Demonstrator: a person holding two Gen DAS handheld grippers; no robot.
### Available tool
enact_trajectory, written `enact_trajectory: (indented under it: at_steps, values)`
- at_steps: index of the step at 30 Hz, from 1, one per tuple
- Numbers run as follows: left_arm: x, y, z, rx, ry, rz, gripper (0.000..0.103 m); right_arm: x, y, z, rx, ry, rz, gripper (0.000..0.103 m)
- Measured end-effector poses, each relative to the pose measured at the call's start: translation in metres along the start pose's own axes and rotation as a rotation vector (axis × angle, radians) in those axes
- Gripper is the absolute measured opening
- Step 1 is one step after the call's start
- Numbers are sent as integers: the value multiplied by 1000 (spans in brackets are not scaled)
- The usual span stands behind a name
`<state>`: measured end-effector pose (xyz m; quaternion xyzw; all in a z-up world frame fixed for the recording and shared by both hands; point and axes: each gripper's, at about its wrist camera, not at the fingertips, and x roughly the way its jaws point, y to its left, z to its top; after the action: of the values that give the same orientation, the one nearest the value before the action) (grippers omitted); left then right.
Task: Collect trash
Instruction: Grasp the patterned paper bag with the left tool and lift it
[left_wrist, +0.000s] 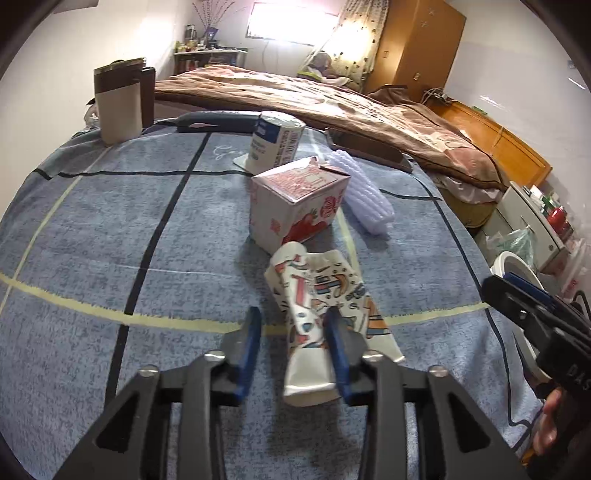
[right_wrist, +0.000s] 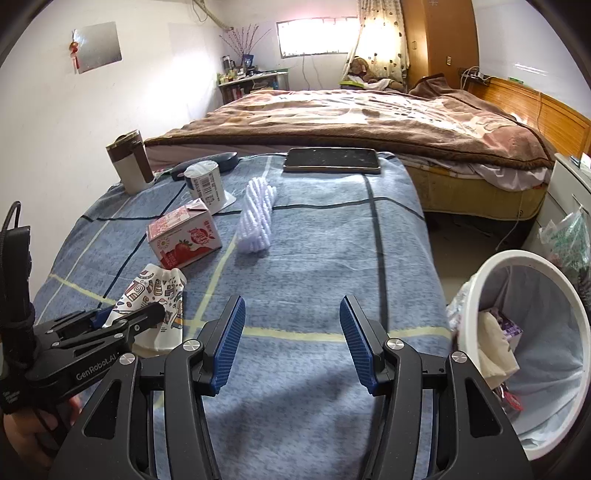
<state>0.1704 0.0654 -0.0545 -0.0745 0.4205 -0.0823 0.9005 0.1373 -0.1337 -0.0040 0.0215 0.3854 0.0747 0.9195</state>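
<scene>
White crushed paper cup with colourful doodle print (left_wrist: 320, 317) lies on the blue-grey checked cloth (left_wrist: 110, 229), long axis running from lower centre toward upper centre of the left wrist view, rim nearest, between the spread jaws of the left gripper (left_wrist: 293, 345), while the right gripper (right_wrist: 291, 343) hangs wide apart beside the white-rimmed lined trash bin (right_wrist: 532, 354).

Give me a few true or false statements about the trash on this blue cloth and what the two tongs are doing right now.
1. The left tongs have the crushed paper cup between their open fingers. True.
2. The right tongs grip the strawberry carton. False: they are open and empty, and the carton stands apart.
3. The white bin already holds some trash. True.
4. The yogurt cup lies inside the bin. False: it stands upside down on the blue cloth.
</scene>
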Motion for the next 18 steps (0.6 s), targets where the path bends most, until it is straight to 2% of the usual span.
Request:
enact_trajectory:
  at_steps: [3, 11, 18]
  values:
    - [-4, 2, 0, 8, -15, 7, 22, 4, 7, 1, -8, 5, 2, 55]
    - [-19, 35, -2, -33, -44, 56, 21, 16, 25, 7, -10, 24, 31, 55]
    - [-31, 72, -5, -91, -63, 115, 21, 29, 57, 17, -19, 30, 101, 55]
